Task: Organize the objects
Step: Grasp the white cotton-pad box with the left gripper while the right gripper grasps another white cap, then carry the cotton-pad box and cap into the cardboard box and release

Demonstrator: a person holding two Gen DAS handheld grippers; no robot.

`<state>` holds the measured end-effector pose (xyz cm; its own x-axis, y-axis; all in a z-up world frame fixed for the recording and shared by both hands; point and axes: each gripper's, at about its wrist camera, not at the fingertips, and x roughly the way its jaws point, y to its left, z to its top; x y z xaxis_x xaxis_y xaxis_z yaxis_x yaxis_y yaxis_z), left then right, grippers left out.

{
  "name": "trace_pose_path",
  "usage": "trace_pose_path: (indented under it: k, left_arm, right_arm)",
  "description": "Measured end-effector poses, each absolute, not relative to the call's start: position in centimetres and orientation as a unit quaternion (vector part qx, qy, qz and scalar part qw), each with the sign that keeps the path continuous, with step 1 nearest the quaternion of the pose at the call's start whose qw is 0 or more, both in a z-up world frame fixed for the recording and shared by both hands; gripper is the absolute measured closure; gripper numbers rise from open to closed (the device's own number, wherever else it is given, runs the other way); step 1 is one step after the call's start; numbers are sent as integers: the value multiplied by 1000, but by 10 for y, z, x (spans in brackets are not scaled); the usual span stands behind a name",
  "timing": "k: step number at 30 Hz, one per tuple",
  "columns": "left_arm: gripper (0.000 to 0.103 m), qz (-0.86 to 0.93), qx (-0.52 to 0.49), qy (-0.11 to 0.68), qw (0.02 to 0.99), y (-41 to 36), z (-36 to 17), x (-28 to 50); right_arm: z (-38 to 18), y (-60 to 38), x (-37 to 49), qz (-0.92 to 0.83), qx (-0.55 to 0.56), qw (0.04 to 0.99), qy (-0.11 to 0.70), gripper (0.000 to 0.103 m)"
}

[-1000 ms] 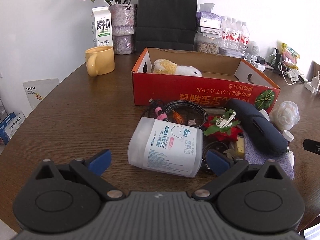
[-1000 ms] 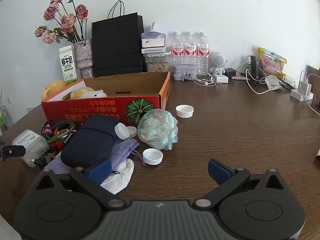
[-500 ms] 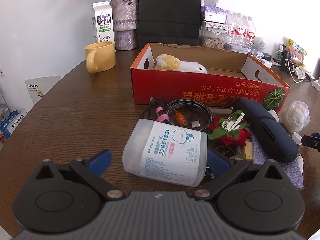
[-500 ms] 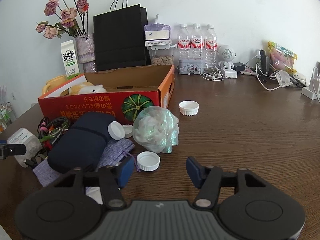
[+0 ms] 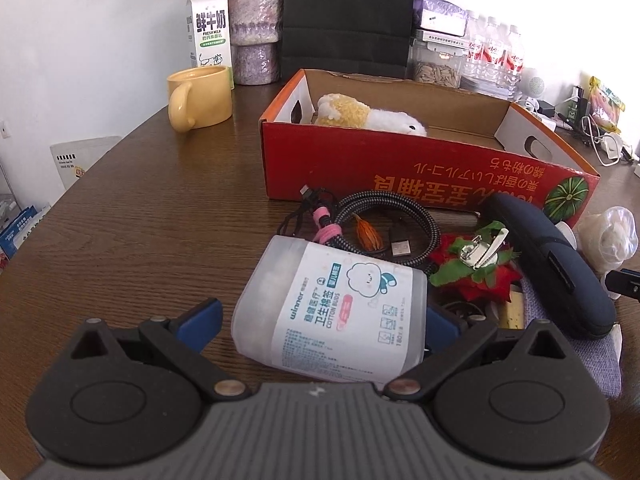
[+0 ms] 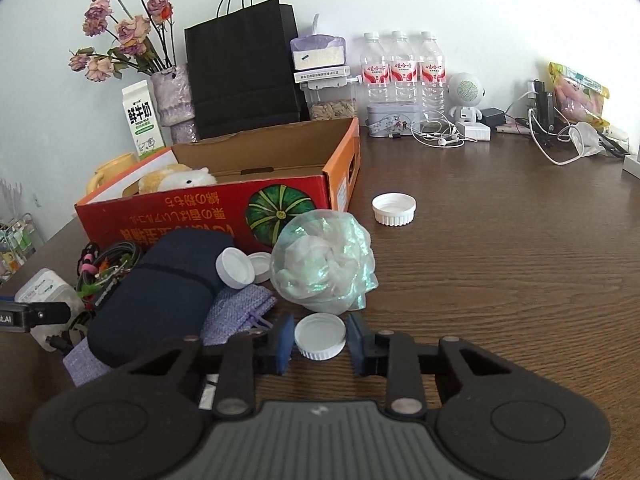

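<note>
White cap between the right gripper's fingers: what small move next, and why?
Probably let the right gripper finish closing on the white cap before lifting. Its jaws are closing, the cap sits centred between the pads, but slim gaps still show on both sides.

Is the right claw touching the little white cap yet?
Apart. In the right wrist view the right claw is closing with the white cap between its pads, and thin gaps show on both sides.

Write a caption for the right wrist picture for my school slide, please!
The right gripper closes around a white bottle cap on the wooden table, beside a red cardboard box.
</note>
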<state>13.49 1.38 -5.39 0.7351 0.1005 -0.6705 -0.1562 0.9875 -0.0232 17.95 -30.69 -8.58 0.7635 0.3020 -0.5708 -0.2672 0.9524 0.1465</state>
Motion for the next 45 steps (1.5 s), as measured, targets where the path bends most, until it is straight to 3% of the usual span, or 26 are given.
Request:
trace_pose_path:
  k: [4, 10, 45]
  left_arm:
    - [1, 67, -43, 360, 930, 15, -56, 137]
    - [15, 67, -39, 363, 929, 12, -60, 140]
    - [20, 69, -43, 269, 960, 12, -15, 108]
  right_arm:
    - [-86, -306, 180, 152, 26, 939, 309, 76]
    - [-86, -304, 180, 155, 17, 939, 307, 76]
    - [-49, -290, 144, 193, -15, 950, 245, 76]
